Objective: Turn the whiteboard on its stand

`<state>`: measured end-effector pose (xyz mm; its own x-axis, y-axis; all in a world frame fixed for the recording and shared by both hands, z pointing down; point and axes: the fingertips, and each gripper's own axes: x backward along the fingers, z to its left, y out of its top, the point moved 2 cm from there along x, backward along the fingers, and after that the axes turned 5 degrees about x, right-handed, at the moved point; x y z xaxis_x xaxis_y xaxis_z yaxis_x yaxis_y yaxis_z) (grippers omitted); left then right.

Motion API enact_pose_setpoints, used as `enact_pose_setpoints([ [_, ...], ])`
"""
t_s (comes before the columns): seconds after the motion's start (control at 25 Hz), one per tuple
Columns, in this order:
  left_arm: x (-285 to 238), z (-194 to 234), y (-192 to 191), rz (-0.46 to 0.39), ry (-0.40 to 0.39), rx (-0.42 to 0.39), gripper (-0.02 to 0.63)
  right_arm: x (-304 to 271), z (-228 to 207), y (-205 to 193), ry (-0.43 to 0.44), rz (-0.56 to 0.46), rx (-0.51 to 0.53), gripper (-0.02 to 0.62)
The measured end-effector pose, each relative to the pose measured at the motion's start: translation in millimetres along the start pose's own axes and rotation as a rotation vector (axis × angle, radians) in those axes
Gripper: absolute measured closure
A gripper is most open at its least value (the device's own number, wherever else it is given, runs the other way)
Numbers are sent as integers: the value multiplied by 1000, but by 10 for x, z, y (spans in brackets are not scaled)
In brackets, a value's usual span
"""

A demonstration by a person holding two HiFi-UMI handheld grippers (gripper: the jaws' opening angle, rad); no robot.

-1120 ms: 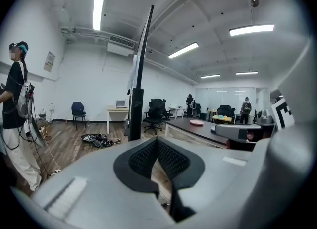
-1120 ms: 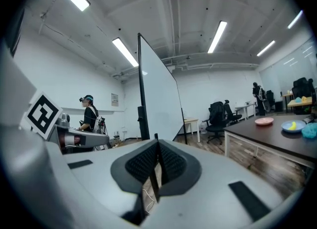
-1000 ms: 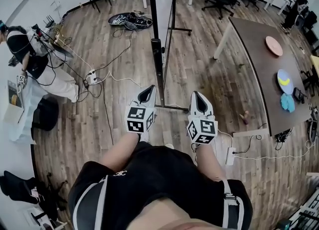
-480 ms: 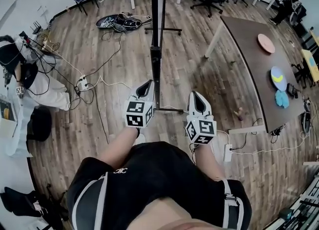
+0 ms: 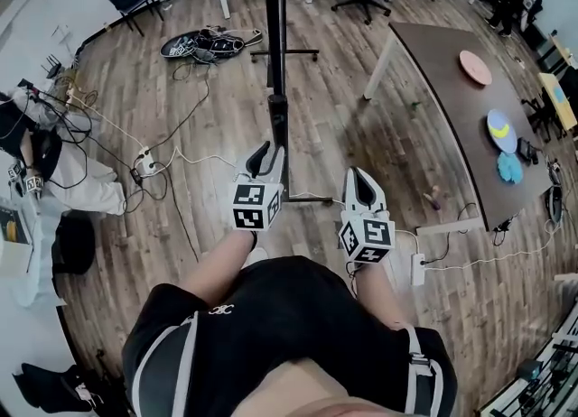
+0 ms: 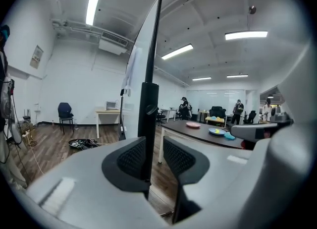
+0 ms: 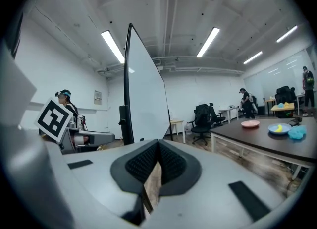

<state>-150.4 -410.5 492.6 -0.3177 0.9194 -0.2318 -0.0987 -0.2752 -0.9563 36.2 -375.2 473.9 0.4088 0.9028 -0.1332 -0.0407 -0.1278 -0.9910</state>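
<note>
Now the left gripper (image 5: pixel 269 148) stands at the near edge of the whiteboard (image 5: pixel 272 9), where a second ago it hung a little to the left of it. Its jaws have just been opening. In the left gripper view the black post (image 6: pixel 147 119) of the board's frame rises between the two pads. The jaws stand part open, with a clear gap on the right side of the post. On the left side the pad lies close to it, but no squeeze shows. So the left gripper (image 6: pixel 154 157) has the post between its jaws and does not yet hold it.

The right gripper (image 5: pixel 354 173) hangs to the right of the post and apart from it. Its jaws are together with nothing in them, and only floor shows below the pads (image 7: pixel 171 162). From this side the whiteboard (image 7: pixel 146 99) stands off to the left, beyond the left gripper.

The board stands upright on its stand, with one foot (image 5: pixel 305 196) just ahead of both grippers. From the head view the board is now almost edge-on to the person, a thin dark line running away across the floor.

For the task, this looks like the taking of a hold, not the turn itself. Probably the left jaws need to close on the post before the board can be swung. The right gripper seems free to steady the frame or push it.
</note>
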Motion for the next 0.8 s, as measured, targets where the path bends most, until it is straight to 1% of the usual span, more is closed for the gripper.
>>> enact_pose_setpoints([
  [0.08, -70, 38, 6, 1, 5, -4, 484, -7, -15, -6, -10, -1, 0, 588],
  [0.16, -153, 70, 29, 6, 10, -13, 432, -5, -44, -9, -21, -1, 1, 588],
  [0.24, -243, 65, 55, 12, 2, -25, 407, 6, -91, -12, -36, 0, -3, 588],
  [0.36, -373, 30, 82, 16, -24, -38, 403, 22, -132, -16, -55, 2, -10, 588],
  [0.44, -434, 14, 76, 18, -23, -43, 399, 44, -156, -31, -65, 3, -12, 588],
  [0.52, -454, 17, 58, 12, 0, -54, 400, 73, -188, -53, -76, 5, -15, 588],
  [0.64, -451, 60, 52, 0, 58, -91, 400, 106, -212, -56, -88, 5, -14, 588],
  [0.8, -462, 51, 43, -24, 112, -75, 400, 176, -254, -78, -97, 11, -11, 588],
])
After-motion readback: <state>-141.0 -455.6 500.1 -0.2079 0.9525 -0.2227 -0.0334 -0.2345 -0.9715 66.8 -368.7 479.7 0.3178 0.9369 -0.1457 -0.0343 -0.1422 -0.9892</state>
